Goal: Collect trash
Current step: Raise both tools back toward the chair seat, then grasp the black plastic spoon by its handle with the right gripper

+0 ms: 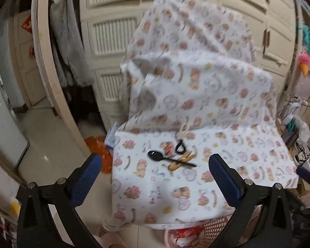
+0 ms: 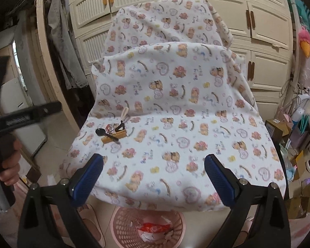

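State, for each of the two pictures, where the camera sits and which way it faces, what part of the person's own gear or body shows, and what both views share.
Left wrist view: sits on the left gripper, tilted down at the printed cloth; its blue fingers stand open and empty.
Right wrist view: sits on the right gripper, tilted down at the cloth from further right; its open fingers show, and the left hand at the left edge.
Shared: black spoon, pink basket, cream cupboards.

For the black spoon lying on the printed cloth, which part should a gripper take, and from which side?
Grip the black spoon by its thin handle, coming from above with jaws across it. The handle rests on a tan piece, so it probably sits slightly raised; the bowl lies flat on the cloth.
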A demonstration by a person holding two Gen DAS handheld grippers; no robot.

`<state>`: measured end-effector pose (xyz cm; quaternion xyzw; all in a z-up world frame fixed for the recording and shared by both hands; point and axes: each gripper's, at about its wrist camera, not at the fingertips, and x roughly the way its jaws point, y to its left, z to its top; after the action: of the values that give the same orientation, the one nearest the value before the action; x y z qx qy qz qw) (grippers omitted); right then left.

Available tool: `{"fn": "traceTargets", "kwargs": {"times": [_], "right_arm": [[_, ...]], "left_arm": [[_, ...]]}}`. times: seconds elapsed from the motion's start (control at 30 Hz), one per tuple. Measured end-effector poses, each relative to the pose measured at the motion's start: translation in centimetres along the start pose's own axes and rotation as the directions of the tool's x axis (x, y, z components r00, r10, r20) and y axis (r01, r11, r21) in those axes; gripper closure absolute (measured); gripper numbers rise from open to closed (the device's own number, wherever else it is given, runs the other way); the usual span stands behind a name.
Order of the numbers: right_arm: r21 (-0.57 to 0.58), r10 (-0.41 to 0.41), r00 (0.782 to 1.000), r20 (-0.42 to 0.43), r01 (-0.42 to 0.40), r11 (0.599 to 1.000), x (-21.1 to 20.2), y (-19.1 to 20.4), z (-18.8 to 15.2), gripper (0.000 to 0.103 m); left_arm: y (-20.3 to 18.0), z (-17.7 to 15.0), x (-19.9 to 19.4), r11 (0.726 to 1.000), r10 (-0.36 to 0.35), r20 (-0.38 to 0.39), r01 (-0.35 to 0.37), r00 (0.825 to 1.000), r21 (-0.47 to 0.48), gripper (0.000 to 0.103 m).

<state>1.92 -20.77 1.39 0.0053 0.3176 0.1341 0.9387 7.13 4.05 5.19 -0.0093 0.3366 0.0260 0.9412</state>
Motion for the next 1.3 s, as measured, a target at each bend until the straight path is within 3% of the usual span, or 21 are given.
{"fn": "traceTargets", "kwargs": {"times": [0.07, 0.17, 0.23, 0.27, 0.4, 0.57, 0.67, 0.77, 0.9, 0.93, 1.03, 1.17, 1.3], "right_arm": [[-0.014, 0.005, 1.000, -0.012, -0.005, 1.000, 0.9, 0.6, 0.5, 0.007], [-0.035, 0.017, 0.999, -0.035, -0.018, 0.999, 2.9, 1.7, 1.1, 0.009], [-0.068, 0.013, 0.998, -0.057, -0.017, 0.998, 4.8, 2.8, 1.4, 0.009], [-0.086, 0.012, 0.998, -0.063, -0.017, 0.996, 5.8, 3.5, 1.6, 0.009], [-0.110, 0.044, 0.993, -0.113, -0.056, 0.992, 9.6, 5.6, 2.3, 0.016], [-0.089, 0.074, 0.976, -0.204, -0.094, 0.992, 14.6, 7.3, 2.7, 0.039], [0.023, 0.122, 0.963, -0.242, -0.120, 0.992, 16.5, 7.0, 2.8, 0.049], [0.089, 0.132, 0.961, -0.242, -0.114, 0.990, 17.7, 6.6, 2.9, 0.057], [0.060, 0.126, 0.956, -0.263, -0.114, 0.992, 19.5, 6.8, 2.8, 0.067], [0.072, 0.141, 0.951, -0.274, -0.126, 0.989, 20.0, 6.7, 2.8, 0.073], [0.101, 0.213, 0.933, -0.289, -0.191, 0.976, 20.4, 6.6, 2.7, 0.074], [0.060, 0.227, 0.920, -0.319, -0.219, 0.974, 20.1, 7.4, 2.1, 0.100], [0.014, 0.166, 0.950, -0.264, -0.168, 0.986, 18.0, 7.1, 2.1, 0.100]], "left_arm": [[1.1, -1.0, 1.0, 0.999, -0.002, -0.002, 0.002, 1.000, -0.039, 0.001], [2.3, -2.1, 4.0, 0.999, -0.012, -0.079, 0.008, 0.997, -0.046, 0.001], [2.6, -1.5, 5.8, 0.998, 0.065, -0.121, -0.067, 0.990, -0.008, 0.009], [2.8, -1.1, 6.2, 0.997, 0.082, -0.106, -0.081, 0.991, 0.007, 0.010], [4.1, -0.3, 7.0, 0.997, -0.015, -0.117, 0.006, 0.993, -0.079, 0.010], [4.7, -0.8, 8.3, 0.978, -0.094, -0.171, 0.059, 0.981, -0.199, 0.014], [5.0, -0.6, 8.6, 0.973, -0.085, -0.171, 0.045, 0.982, -0.225, 0.020], [6.1, -0.7, 8.7, 0.959, -0.101, -0.174, 0.050, 0.980, -0.278, 0.020], [6.6, -1.0, 9.2, 0.949, -0.121, -0.194, 0.056, 0.974, -0.311, 0.022], [6.6, -1.0, 9.3, 0.947, -0.124, -0.198, 0.056, 0.972, -0.315, 0.022], [6.7, -1.0, 9.4, 0.940, -0.144, -0.205, 0.069, 0.968, -0.334, 0.022], [6.0, -0.9, 9.3, 0.948, -0.133, -0.211, 0.063, 0.968, -0.311, 0.022], [5.2, -0.7, 9.0, 0.956, -0.137, -0.200, 0.077, 0.970, -0.285, 0.022]]}}
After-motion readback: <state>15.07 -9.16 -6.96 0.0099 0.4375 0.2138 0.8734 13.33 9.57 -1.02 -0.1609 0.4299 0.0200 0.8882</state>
